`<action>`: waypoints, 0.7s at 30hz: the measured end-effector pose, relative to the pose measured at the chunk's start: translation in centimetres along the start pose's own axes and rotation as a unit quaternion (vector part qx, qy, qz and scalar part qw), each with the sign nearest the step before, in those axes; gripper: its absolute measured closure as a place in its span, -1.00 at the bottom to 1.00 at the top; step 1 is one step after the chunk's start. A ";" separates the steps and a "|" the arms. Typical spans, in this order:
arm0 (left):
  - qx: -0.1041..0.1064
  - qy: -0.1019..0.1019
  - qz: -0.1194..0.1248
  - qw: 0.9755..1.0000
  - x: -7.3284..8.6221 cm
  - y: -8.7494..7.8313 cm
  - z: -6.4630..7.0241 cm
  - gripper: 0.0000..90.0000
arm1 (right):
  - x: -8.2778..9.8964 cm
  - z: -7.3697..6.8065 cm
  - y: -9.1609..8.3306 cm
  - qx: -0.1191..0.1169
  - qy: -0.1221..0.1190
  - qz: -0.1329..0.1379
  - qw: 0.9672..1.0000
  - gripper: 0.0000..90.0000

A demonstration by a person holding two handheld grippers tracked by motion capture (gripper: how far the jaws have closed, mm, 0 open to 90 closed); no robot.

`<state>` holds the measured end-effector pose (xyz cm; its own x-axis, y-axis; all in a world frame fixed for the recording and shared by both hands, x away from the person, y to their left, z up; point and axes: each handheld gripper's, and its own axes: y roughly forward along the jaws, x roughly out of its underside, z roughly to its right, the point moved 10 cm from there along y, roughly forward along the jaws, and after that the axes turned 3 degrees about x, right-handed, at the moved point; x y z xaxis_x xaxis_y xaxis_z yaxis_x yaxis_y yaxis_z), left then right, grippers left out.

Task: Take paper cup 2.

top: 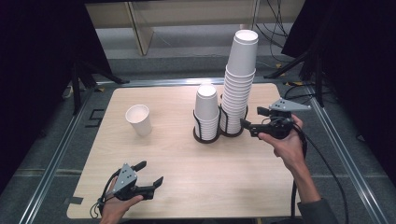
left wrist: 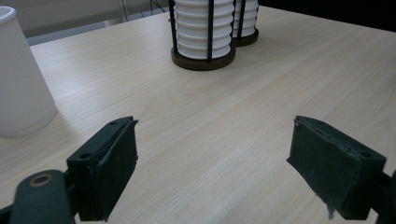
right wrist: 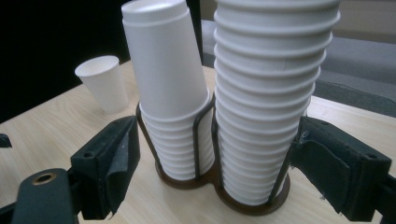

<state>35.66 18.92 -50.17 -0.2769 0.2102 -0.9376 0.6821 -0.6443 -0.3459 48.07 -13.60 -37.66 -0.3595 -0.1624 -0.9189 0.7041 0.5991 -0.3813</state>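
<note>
right tool (top: 246, 125): held in the person's right hand (top: 286, 143), beside the base of the taller stack of white paper cups (top: 239, 84); jaws stood wide apart, nothing pinched.
right tool vs stacks: in the right gripper view the tall stack (right wrist: 271, 102) and the shorter stack of white paper cups (right wrist: 170, 84) stood between and beyond the two black jaws; pads not pressing on either. Whether the right-hand jaw touched the holder wire could not be told.
left tool (top: 150, 175): in the left hand (top: 119, 205) at the near left edge of the light wooden desk (top: 187, 163), jaws spread, empty; well apart from all cups.
left tool view: bare desk (left wrist: 210, 121) between the pads; single cup (left wrist: 21, 79) at far left, shorter stack (left wrist: 203, 28) ahead.
single white paper cup (top: 139, 120): stood upright, mouth up, alone on the left part of the desk, well apart from both tools; seen behind the shorter stack in the right gripper view (right wrist: 102, 81).
dark twin-ring wire cup holder (top: 219, 133): mid desk, both stacks seated in it side by side, upright.
counts: cup stacks 2; loose cups 1; holders 1 (two rings); tools 2.
stack height: right-hand stack much taller than the left one.
</note>
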 end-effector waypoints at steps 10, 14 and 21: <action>0.004 0.000 -0.007 1.000 0.3 0.1 0.0 -0.68 | -4.3 1.8 -0.2 0.018 -0.009 0.025 1.000 -0.66; 0.000 -0.001 -0.010 1.000 0.3 0.1 -0.2 -0.68 | -6.0 2.0 -0.3 0.013 -0.002 0.032 0.999 -0.66; -0.002 -0.006 -0.009 1.000 0.3 0.1 -0.5 -0.68 | -10.1 2.6 -0.8 0.010 -0.007 0.065 0.998 -0.66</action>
<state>35.98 19.35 -50.54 -0.2966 0.2126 -0.9310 0.6800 -0.6375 -0.3622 52.70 -14.45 -28.34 -0.2553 -0.0946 -0.9622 0.7565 0.6003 -0.2597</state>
